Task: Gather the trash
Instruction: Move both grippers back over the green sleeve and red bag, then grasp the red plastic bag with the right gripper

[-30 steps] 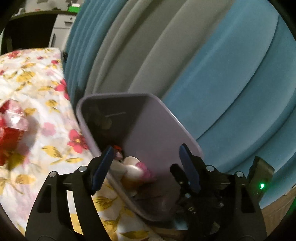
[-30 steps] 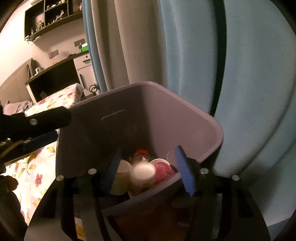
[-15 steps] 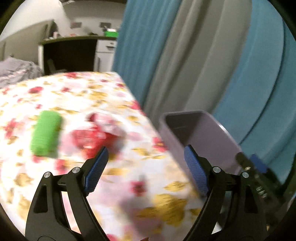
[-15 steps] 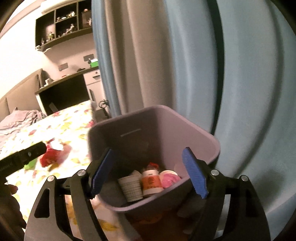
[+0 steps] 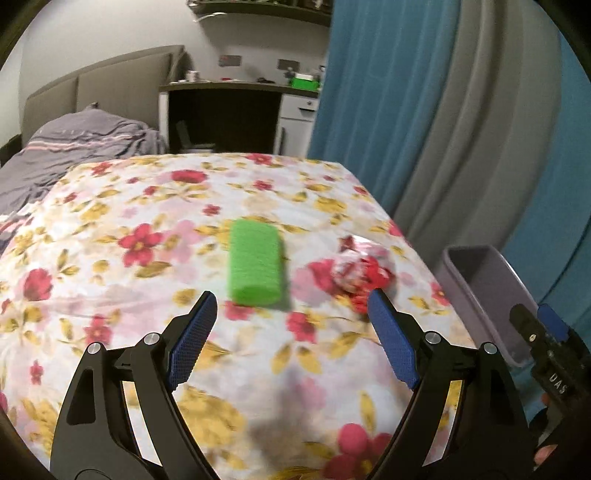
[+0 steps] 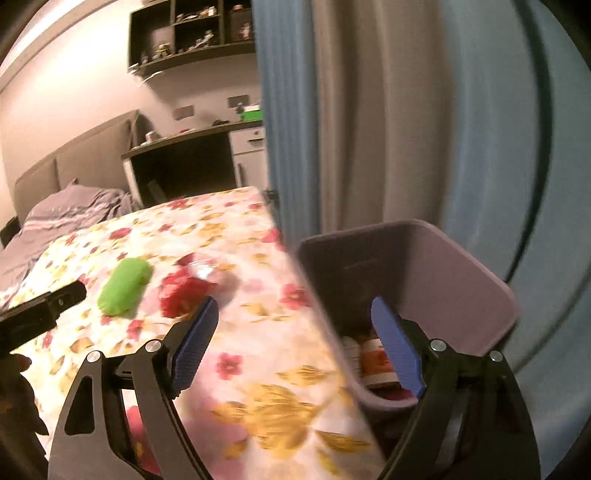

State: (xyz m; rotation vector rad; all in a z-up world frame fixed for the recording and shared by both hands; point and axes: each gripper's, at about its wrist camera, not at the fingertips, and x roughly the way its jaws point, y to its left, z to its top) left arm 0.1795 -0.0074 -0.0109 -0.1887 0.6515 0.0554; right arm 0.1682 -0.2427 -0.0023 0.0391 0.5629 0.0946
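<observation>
A green foam-like roll (image 5: 255, 262) lies on the floral bedsheet (image 5: 110, 277), just beyond my left gripper (image 5: 290, 299), which is open with nothing between its jaws. A crumpled red and clear wrapper (image 5: 360, 271) lies right of the roll, close to the bed's edge. Beside the bed stands a purple bin (image 6: 424, 266) holding cups and a red-labelled tub (image 6: 376, 360). My right gripper (image 6: 294, 301) hovers over the bed edge and the bin's near rim; its jaws are opening and empty. The roll (image 6: 123, 286) and wrapper (image 6: 192, 286) lie to its left.
Blue and grey curtains (image 5: 424, 129) hang behind the bin (image 5: 487, 295). A grey blanket (image 5: 74, 147) is bunched at the bed's far left. A dark desk (image 5: 221, 114) and wall shelves (image 6: 192, 33) stand at the back. The other gripper's tip (image 6: 48, 306) juts in from the left.
The left gripper has swung away from the bin to face the bed, roll and wrapper. The right gripper has pulled back and left from the bin, its jaws wider; the items dropped lie inside.
</observation>
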